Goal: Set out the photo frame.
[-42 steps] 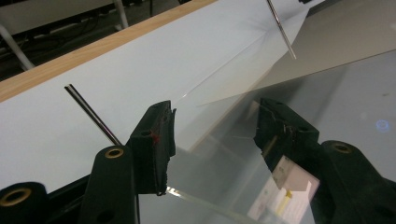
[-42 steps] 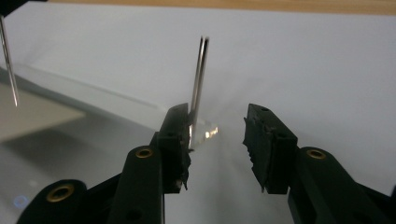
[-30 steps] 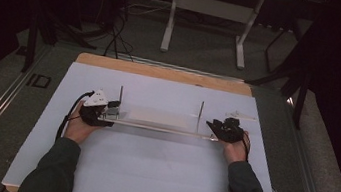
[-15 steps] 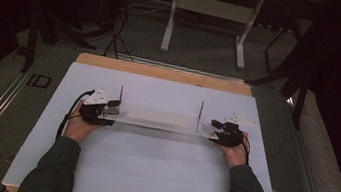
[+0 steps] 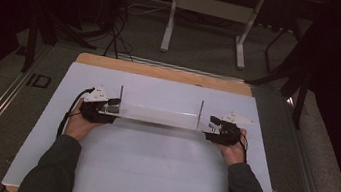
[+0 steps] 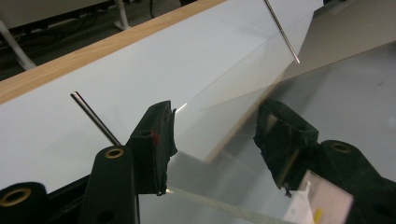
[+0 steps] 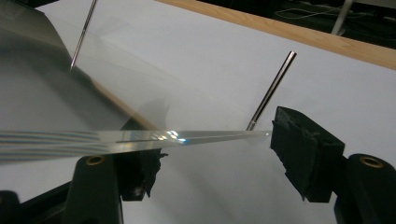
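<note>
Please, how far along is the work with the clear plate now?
Done: the clear plate seems to rest on the white sheet. In hand: the right gripper has just been opening its fingers, with the plate's end between them but not pressed; the left gripper also has its fingers apart around the other end. Left: probably to draw both grippers away.

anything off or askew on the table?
Nothing stands out. The clear plate lies level between both grippers, its two metal pins upright. The right gripper has just been opening, the plate's edge between its jaws.
</note>
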Demonstrator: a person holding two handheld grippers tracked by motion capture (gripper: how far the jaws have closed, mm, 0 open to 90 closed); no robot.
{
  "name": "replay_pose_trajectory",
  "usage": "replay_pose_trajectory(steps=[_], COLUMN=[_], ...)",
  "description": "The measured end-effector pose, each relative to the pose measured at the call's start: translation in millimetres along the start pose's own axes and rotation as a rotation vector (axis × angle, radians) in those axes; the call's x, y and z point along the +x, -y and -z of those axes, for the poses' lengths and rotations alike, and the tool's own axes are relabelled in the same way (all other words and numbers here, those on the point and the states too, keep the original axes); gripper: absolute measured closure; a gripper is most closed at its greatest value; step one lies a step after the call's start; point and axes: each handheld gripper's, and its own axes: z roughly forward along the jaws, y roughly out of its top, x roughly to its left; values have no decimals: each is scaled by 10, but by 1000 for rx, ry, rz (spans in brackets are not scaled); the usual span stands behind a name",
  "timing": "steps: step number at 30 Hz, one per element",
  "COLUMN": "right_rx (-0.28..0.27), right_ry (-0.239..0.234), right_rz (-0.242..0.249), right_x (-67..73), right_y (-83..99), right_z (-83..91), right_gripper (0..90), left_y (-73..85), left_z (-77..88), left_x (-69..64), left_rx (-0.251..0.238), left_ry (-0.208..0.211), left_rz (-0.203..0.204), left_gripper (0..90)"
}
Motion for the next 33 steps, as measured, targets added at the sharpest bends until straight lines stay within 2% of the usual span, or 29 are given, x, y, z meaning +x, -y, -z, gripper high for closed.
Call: replay_pose_trajectory(steps=[11, 17, 26, 33], right_rx=[-56, -73, -105, -120], right_ry=[-12, -21, -34, -33], right_rz=[36, 50, -2, -15], right_x=[27, 32, -24, -42], right_y=[-97, -132, -174, -215], right_z=[23, 25, -9, -21], right_gripper=[385, 406, 433, 442], left_y=[-77, -104, -134, -153], left_z=[-19, -23, -41, -52], left_x=[39, 75, 134, 162], left_rx=[-8, -12, -42, -59], left_ry=[-11, 2, 8, -3], left_rz=[22, 37, 72, 90], left_gripper=[450, 449, 445, 437])
